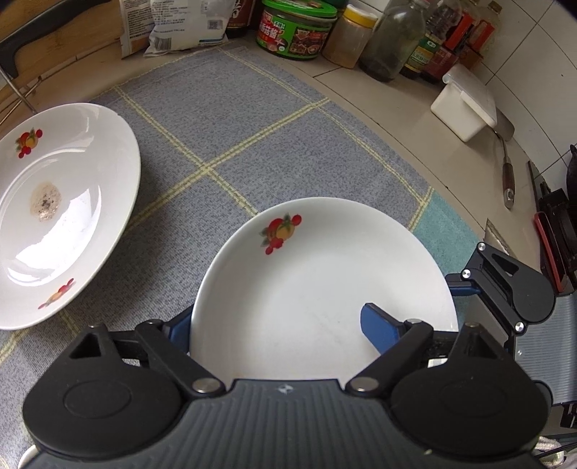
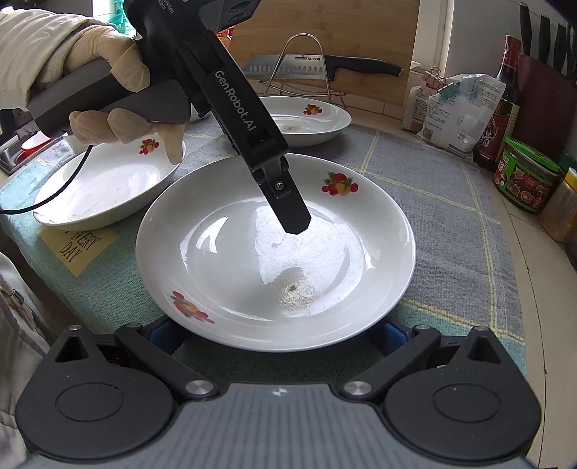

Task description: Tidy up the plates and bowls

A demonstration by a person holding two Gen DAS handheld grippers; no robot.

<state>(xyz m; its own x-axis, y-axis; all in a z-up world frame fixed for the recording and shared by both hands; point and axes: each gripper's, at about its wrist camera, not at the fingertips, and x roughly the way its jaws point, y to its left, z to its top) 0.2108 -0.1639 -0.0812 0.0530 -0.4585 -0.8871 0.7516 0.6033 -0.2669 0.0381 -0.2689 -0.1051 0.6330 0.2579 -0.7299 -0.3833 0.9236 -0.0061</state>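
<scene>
A white plate with fruit prints lies on the checked cloth and has a small food stain near its front. My left gripper is open. One blue finger rests over the plate's inside, and the other sits outside the rim at left. In the right wrist view a gloved hand holds this gripper, whose finger reaches into the plate. My right gripper is open at the plate's near rim, which hides its fingertips. A stained plate and a third plate lie nearby.
The grey-blue checked cloth covers the counter. Jars and bottles line the back edge, with a white box and a spatula at the right. A knife on a wire stand leans against a wooden board.
</scene>
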